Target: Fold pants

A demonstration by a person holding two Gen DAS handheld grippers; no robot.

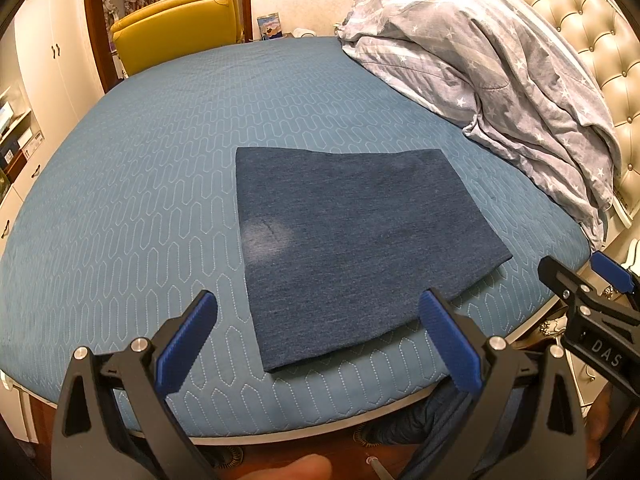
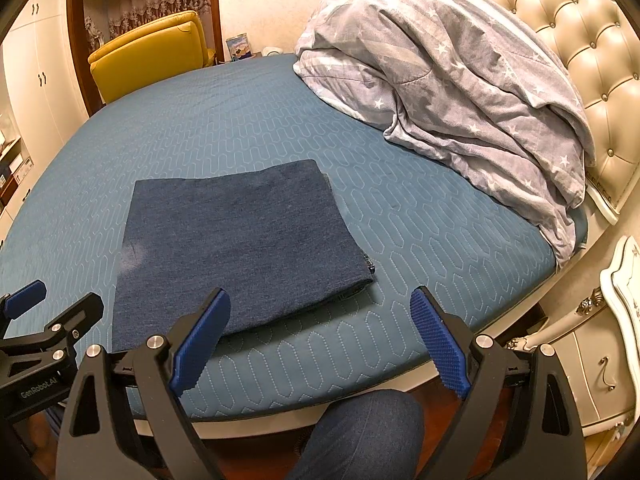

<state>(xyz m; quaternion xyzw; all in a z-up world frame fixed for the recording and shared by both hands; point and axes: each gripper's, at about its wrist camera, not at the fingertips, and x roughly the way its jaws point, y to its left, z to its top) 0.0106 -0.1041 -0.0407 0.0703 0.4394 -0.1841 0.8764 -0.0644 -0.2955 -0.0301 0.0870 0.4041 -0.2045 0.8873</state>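
Observation:
The dark blue pants [image 1: 352,240] lie folded into a flat rectangle on the teal quilted bed [image 1: 140,184], close to its near edge. They show in the right wrist view as well, pants [image 2: 240,244] left of centre. My left gripper [image 1: 318,312] hovers over the near edge of the pants, open, with nothing between its blue pads. My right gripper [image 2: 320,312] stands open over bare bed [image 2: 420,240] just right of the pants' near corner, also holding nothing. Each gripper shows at the edge of the other's view.
A bunched grey star-print duvet [image 1: 500,72] fills the bed's far right against a tufted cream headboard [image 2: 580,52]. A yellow armchair [image 1: 180,28] stands beyond the far edge. A white nightstand [image 2: 600,340] is at right. A person's knee [image 2: 368,432] shows below the bed edge.

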